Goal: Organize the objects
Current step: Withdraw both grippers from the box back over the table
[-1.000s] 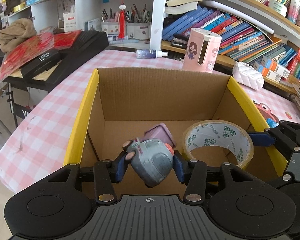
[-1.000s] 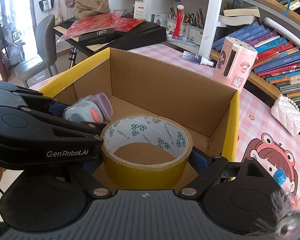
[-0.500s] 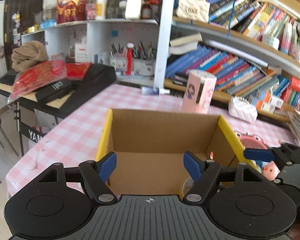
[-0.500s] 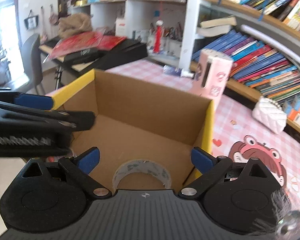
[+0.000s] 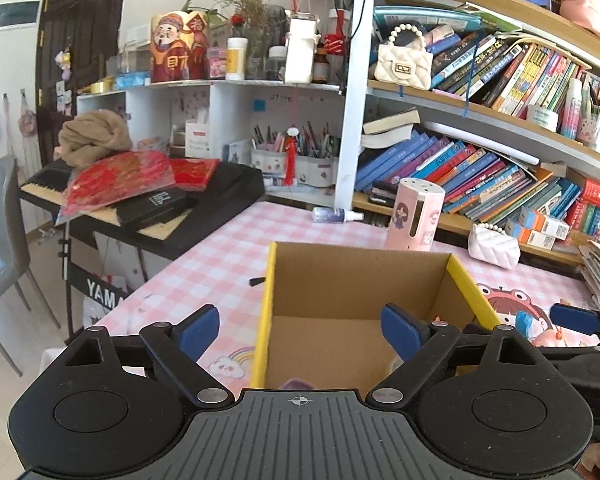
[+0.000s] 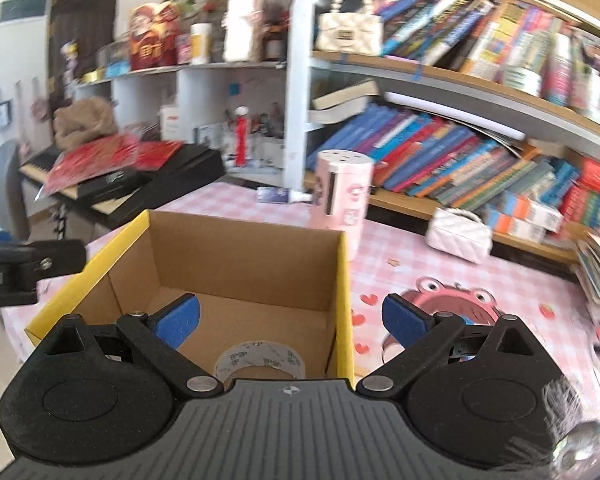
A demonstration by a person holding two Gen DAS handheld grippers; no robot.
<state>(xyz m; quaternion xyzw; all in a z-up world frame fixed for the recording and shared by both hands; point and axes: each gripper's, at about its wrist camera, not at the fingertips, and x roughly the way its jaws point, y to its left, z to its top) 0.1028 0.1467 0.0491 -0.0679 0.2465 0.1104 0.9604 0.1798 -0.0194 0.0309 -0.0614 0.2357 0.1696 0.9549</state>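
— Box (image 5: 360, 280) sits by the table's near edge; tape (image 6: 260, 360) lies on its floor at the near wall, something purple (image 5: 294, 384) beside.

— Left gripper (image 5: 300, 324) and right gripper (image 6: 292, 316)?

— Both spread wide, empty. I'd lift clear of the walls, then pick the next item.

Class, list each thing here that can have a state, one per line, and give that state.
left gripper: open, holding nothing
right gripper: open, holding nothing
cardboard box: open-topped, upright
tape roll: lying flat inside the box
pink canister: upright behind the box
spray bottle: lying on its side
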